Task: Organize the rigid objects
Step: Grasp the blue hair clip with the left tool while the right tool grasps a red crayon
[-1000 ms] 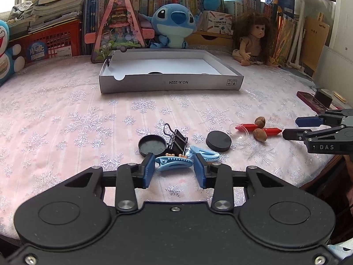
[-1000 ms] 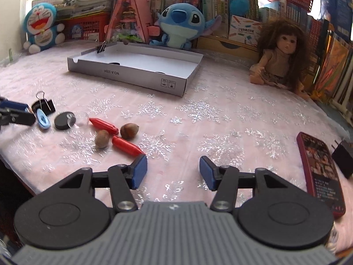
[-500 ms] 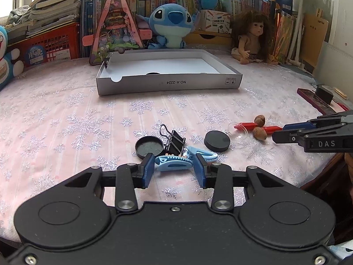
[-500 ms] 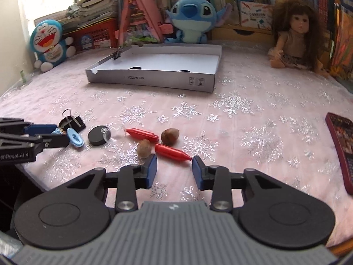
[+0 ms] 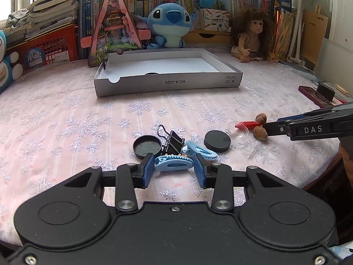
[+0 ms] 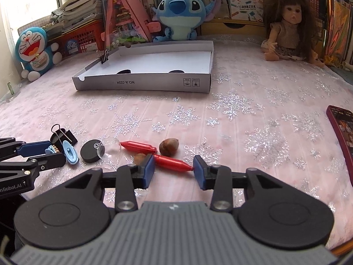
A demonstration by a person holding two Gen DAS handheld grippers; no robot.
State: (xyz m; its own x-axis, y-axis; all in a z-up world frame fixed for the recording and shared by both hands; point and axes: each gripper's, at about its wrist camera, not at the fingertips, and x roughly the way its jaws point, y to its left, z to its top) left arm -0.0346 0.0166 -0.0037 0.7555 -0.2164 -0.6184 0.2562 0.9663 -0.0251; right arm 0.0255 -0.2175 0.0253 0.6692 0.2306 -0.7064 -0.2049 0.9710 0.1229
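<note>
My left gripper [image 5: 174, 167] is open, its pads on either side of a light blue hair clip [image 5: 173, 163] on the tablecloth. A second blue clip [image 5: 199, 151], a black binder clip [image 5: 173, 140], a black lid [image 5: 147, 146] and a black disc [image 5: 217, 141] lie just beyond. My right gripper [image 6: 174, 169] is open around a red crayon [image 6: 173, 163]. Another red crayon [image 6: 139, 146], two nuts [image 6: 168, 146] and a clear suction cup [image 6: 109, 145] lie beside it. An open white box [image 5: 167, 71] stands farther back.
Plush toys [image 5: 168, 27], a doll [image 5: 253, 37], a pink triangular toy house [image 5: 113, 26] and books line the back. A dark red phone [image 6: 342, 130] and a black charger [image 5: 325, 90] lie at the right. The table edge runs close at the front right.
My right gripper moved left and forward to the red crayon and narrowed its opening. My left gripper stayed at the blue clip.
</note>
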